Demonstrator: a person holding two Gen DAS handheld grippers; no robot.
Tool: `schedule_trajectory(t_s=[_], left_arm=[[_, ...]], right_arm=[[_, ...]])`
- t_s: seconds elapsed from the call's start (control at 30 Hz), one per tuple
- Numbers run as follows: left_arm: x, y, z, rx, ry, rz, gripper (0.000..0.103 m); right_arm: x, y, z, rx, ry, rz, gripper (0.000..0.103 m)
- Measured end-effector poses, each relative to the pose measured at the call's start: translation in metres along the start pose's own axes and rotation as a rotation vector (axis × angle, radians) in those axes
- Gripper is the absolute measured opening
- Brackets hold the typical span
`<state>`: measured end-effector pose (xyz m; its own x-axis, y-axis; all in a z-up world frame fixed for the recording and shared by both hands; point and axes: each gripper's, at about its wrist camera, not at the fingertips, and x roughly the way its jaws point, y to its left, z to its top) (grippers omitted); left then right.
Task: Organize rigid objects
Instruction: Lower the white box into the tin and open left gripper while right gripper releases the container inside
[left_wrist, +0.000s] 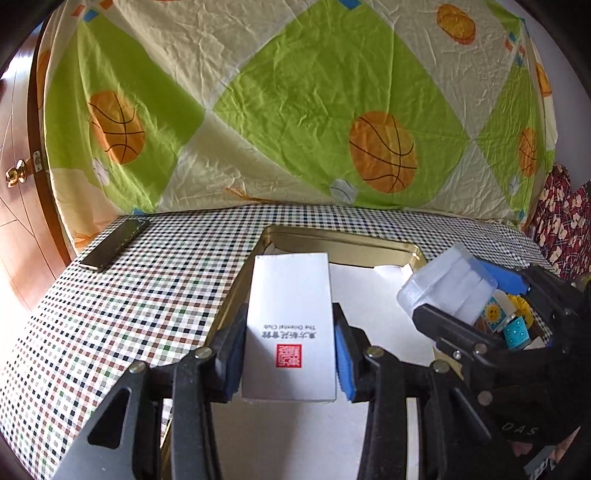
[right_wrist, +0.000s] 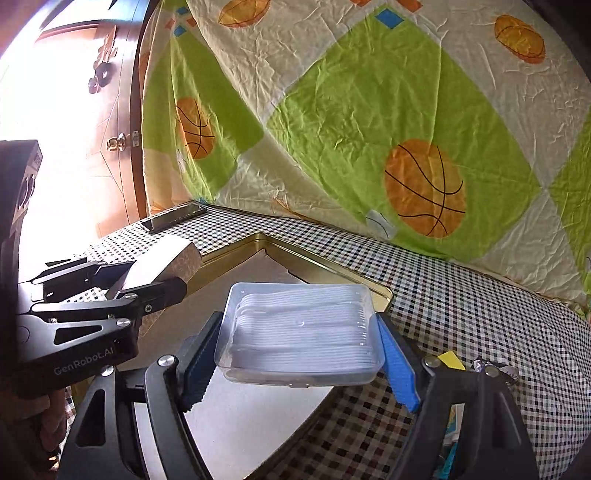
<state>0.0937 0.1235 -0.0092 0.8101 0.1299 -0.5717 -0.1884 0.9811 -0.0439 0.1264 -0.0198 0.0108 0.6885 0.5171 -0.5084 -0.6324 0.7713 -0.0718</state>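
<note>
left gripper (left_wrist: 290, 339) fingers pinching one white box (left_wrist: 290, 317), right gripper (right_wrist: 301, 354) fingers pinching one clear case (right_wrist: 301, 328), one gold tin (left_wrist: 343, 242)

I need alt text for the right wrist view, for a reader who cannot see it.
The right gripper holds a clear plastic box of white utensils above a gold tin tray on a checked tablecloth. At left, the left gripper holds a white carton; a basketball-print sheet hangs behind.

left hand-held gripper (left_wrist: 290, 354) | black linkage, silver rivets, blue pads, "GenRobot.AI" lettering
</note>
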Motion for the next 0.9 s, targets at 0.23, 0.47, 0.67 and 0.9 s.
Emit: schedule_trajectory(t_s=[0.23,0.47,0.67,0.9], left_arm=[[0.016,0.004,0.008,0.006,0.08,-0.011,0.04],[0.025,0.004,0.013,0.032,0.132,0.023,0.041],[0.034,0.008,0.018,0.026,0.161,0.03,0.041],[0.025,0.017,0.016,-0.009,0.137,0.05,0.069]], right_arm=[[0.023,0.001,0.008,-0.005,0.056,0.016,0.08],[0.034,0.0,0.012,-0.007,0.088,0.021,0.08],[0.046,-0.003,0.014,-0.002,0.118,0.027,0.08],[0.033,-0.001,0.013,-0.038,0.078,-0.033,0.089]])
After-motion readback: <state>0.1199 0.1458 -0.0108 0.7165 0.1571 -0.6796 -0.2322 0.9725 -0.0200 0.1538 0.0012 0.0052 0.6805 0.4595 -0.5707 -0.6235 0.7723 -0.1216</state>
